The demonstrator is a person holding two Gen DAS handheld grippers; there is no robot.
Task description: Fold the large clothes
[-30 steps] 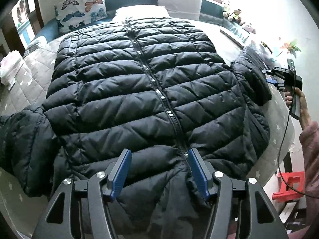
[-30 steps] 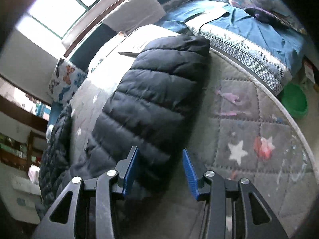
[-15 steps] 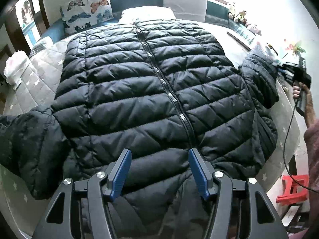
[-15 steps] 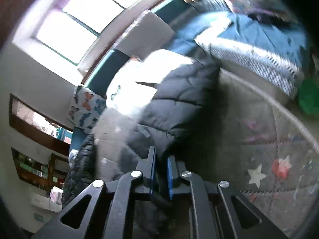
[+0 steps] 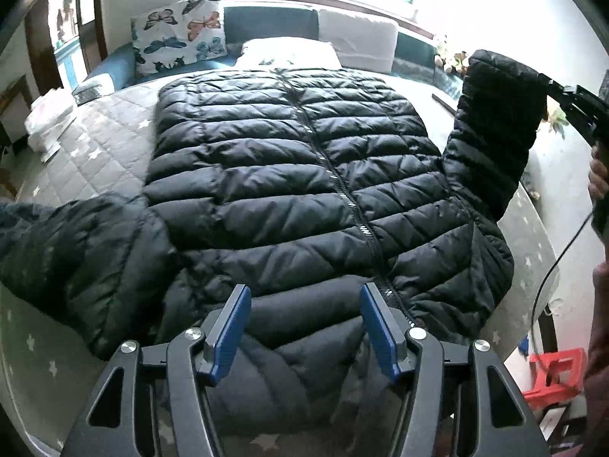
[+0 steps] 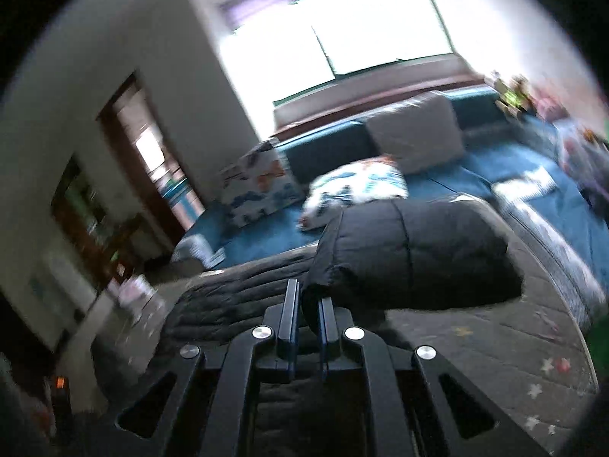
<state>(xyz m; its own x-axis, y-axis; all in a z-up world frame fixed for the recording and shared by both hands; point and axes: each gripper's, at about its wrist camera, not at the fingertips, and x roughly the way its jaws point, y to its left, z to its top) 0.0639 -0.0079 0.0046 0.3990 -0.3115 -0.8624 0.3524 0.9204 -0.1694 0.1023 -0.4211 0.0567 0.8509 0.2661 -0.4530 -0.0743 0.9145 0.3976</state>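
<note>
Black quilted jacket (image 5: 289, 190): spread front-up on the bed (image 5: 102, 152), zipper (image 5: 335, 179) running down its middle, hem toward the pillows, collar end under the left gripper.
Right sleeve (image 5: 495, 129): lifted off the bed, standing up at the right of the left wrist view; its cuff end is pinched by the right gripper.
Left sleeve (image 5: 72, 251): lying flat, stretched out to the left edge of the view.
Left gripper (image 5: 304, 327): over the collar area; its blue-padded fingers (image 5: 232, 327) stand apart with nothing clamped, jacket fabric showing below the gap.
Right gripper (image 6: 306, 316): fingers clenched on a fold of the sleeve; the puffy sleeve bulges just past the tips in the right wrist view.
Person: a hand (image 5: 597, 179) at the far right edge holds the right gripper's handle.
Bed cover: grey quilted with small white stars.
Pillows: butterfly-print cushion (image 5: 179, 34) at the head, white pillow (image 5: 289, 51) beside it.
Red stool (image 5: 552, 377): on the floor at the bed's right side.
</note>
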